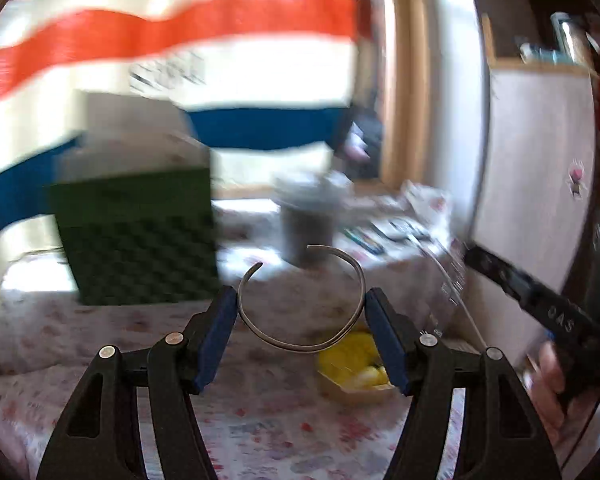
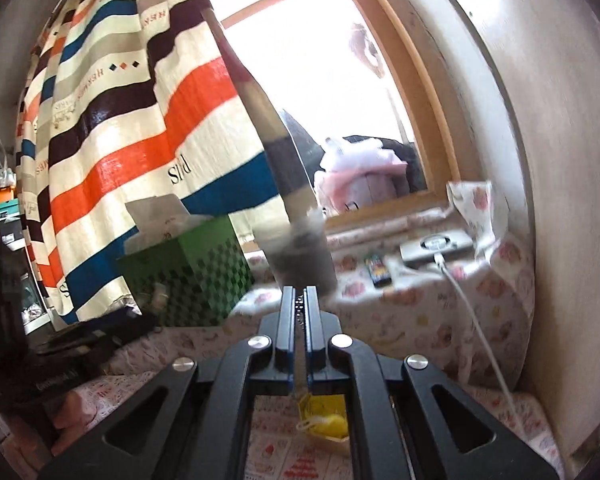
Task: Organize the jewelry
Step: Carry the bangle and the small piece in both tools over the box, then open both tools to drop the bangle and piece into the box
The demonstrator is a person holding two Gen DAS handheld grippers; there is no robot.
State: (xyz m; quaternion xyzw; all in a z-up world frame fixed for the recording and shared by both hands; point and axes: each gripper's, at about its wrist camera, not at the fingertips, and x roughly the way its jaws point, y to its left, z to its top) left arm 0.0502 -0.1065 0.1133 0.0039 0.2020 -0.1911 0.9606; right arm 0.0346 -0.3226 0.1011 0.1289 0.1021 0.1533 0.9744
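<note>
- Thin metal bangle [image 1: 304,300], an open C with its gap turned away from the camera, clamped across its width between the blue pads [image 1: 382,334] of the left gripper [image 1: 300,308] and held in the air above the table [image 1: 100,340].
- Left jaws spread wide, each pad pressed against one side of the band.
- Right gripper [image 2: 299,306] with jaws drawn nearly together; something small and dark, perhaps beads or chain, just visible in the narrow slot, too small to name.
- Under both tools, small open box [image 1: 354,372] with yellow lining, resting on the floral cloth; in the right wrist view [image 2: 326,424] seen through the gripper's frame.
- Beyond, green checkered tissue box [image 1: 136,236] on the left and dark cup [image 1: 308,224] near the middle, both blurred in the left view.
- Further right on the table, white device [image 2: 436,246] with white cable [image 2: 476,320] plugged in and trailing forward.
- Behind, striped curtain [image 2: 140,120] in orange, blue, cream and brown, beside a bright window with a wooden frame [image 2: 424,112].
- At right edge of the left view, dark bar of the other tool gripped in a hand [image 1: 552,384].
</note>
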